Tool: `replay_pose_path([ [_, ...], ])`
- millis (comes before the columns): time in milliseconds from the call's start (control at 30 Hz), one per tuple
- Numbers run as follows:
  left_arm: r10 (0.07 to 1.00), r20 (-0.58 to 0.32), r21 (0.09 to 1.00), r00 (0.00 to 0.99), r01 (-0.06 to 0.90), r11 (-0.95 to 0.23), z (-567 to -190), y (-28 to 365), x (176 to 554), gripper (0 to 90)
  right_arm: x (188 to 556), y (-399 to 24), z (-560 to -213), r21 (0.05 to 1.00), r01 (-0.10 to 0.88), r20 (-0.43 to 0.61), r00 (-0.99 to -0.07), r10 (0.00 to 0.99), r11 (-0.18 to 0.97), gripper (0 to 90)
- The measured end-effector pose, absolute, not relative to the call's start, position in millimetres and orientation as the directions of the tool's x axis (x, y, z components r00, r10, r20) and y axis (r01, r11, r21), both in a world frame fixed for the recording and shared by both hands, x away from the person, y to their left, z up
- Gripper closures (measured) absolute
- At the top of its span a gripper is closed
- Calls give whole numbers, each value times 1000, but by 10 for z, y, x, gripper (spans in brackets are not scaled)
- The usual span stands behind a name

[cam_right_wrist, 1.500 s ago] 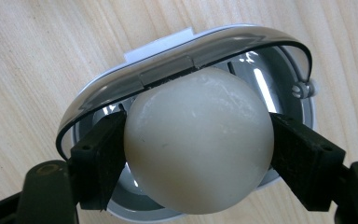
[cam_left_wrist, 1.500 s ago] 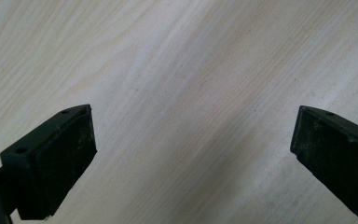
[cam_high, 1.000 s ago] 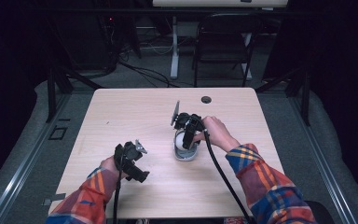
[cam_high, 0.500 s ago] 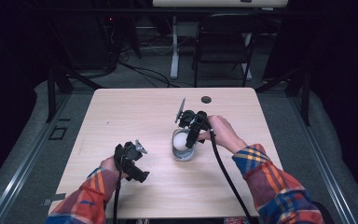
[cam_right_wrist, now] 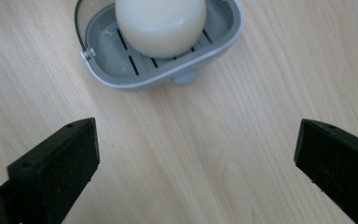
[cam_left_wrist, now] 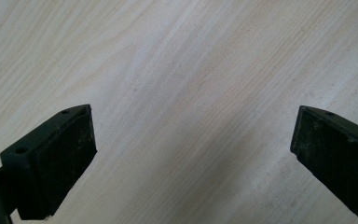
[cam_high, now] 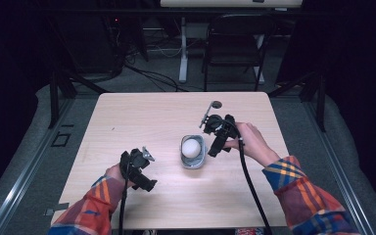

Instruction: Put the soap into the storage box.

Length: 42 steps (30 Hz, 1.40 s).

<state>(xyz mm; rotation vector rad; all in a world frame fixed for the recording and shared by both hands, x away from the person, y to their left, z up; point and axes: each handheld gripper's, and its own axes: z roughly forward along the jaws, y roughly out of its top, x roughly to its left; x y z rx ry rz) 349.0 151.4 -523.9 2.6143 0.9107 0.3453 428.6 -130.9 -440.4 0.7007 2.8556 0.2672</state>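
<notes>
A round white soap bar [cam_high: 191, 147] [cam_right_wrist: 161, 21] lies in a grey slotted soap dish [cam_high: 194, 162] [cam_right_wrist: 121, 77] at the middle of the light wooden table [cam_high: 142, 117]. My right gripper [cam_high: 214, 152] [cam_right_wrist: 196, 158] hovers just right of the dish; its jaws have just been opening and stand wide with nothing between them, the dish lying beyond their tips. My left gripper [cam_high: 146, 185] [cam_left_wrist: 193, 149] rests near the table's front left, open over bare wood [cam_left_wrist: 191, 70].
A small dark round thing [cam_high: 216, 104] lies near the table's far edge. A folding chair [cam_high: 235, 49], a white stand leg [cam_high: 182, 54] and cables stand on the floor behind the table. Plaid sleeves [cam_high: 298, 196] come in from the bottom.
My right gripper was over the dish, closed in on the soap; it has opened, lifted and drawn back to the right, leaving the soap in the dish. The left hand has not moved.
</notes>
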Motion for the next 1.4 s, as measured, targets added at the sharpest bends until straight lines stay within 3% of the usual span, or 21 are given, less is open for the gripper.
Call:
replay_pose_path([
  [833, 639, 112, 396, 761, 556, -731, -5245, 1507, 3492, 0, 3954, -2407, -4600, 214, 601, -92, -772, 629, 770, 0],
  [1400, 634, 114, 389, 765, 553, -737, -5260, 1496, 3499, 1, 3631, -2886, -5114, 173, 671, -37, -727, 686, 721, 13],
])
